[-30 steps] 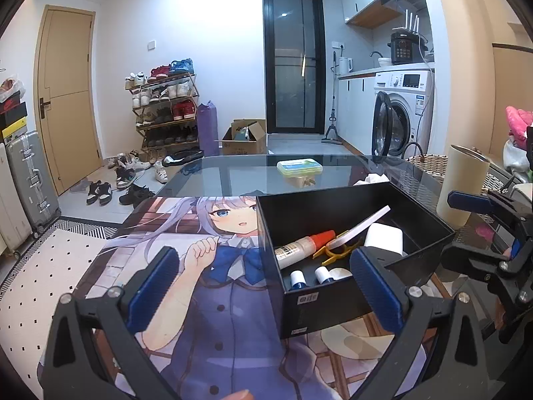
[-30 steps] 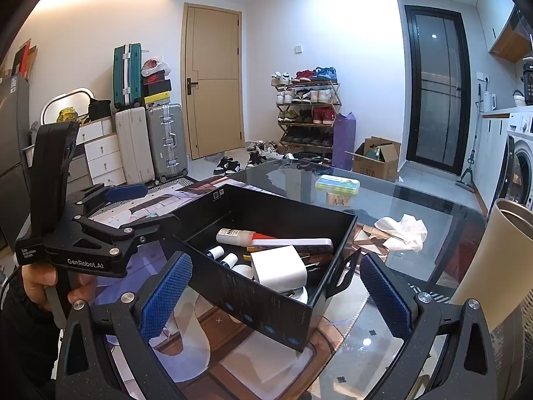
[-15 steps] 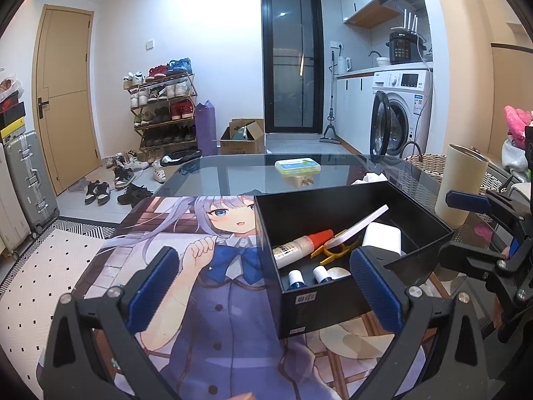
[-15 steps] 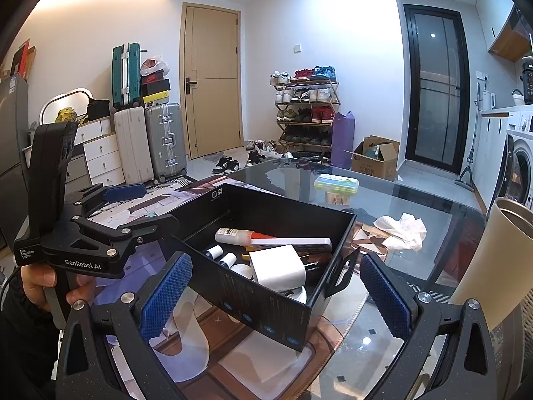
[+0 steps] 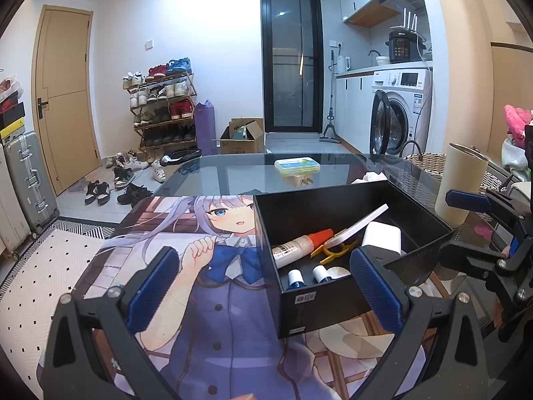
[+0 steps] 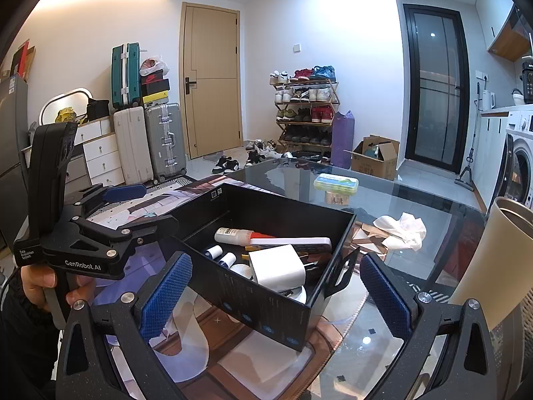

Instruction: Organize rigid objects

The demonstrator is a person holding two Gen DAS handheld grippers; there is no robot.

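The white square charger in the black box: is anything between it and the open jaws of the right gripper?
Yes. The near wall of the black box stands between the right gripper and the white square charger. The box is open at the top, so from above nothing visible blocks it.

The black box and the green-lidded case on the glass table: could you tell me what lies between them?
Only bare glass table separates black box from green-lidded case, per the right wrist view.

Open black cardboard box sits on the printed desk mat covering the near part of the glass table, toward its right. In the box: white glue bottle with orange cap, white charger block to its right, two small white-capped bottles nearest. Far of the box on the glass, a green-lidded plastic case; right of the box, a tall beige tumbler.
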